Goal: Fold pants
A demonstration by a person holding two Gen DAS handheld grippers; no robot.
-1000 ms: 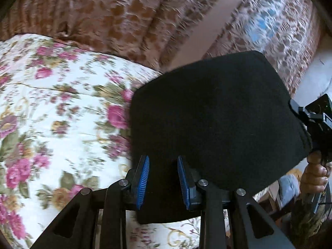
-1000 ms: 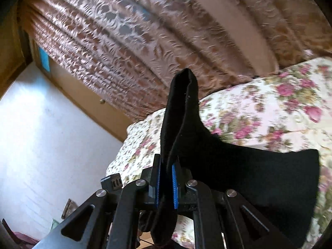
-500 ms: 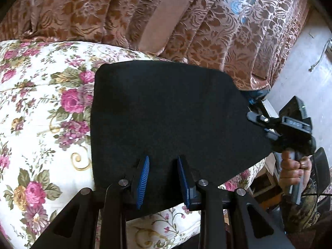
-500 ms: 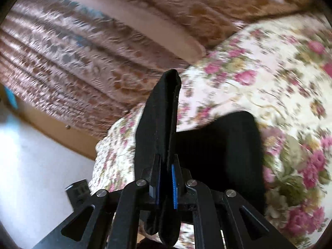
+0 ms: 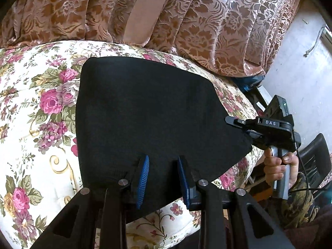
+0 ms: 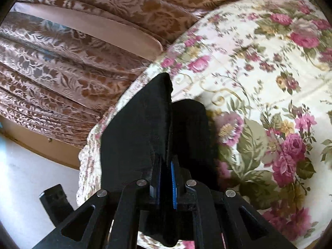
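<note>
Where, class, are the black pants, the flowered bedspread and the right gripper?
black pants (image 5: 149, 112): left wrist view, middle of the cloth.
flowered bedspread (image 5: 37, 108): left wrist view, bare part beside the pants.
right gripper (image 6: 165, 176): right wrist view, between its fingertips.

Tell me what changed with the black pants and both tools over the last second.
The black pants came down from hanging in the air to spread over the flowered bedspread. The right tool dropped toward the bed with its corner, and both tools swung, so the curtain fills more of the left view. Nothing was let go: the right tool stays clamped on the fabric, and the left tool still has cloth between its pads.
</note>
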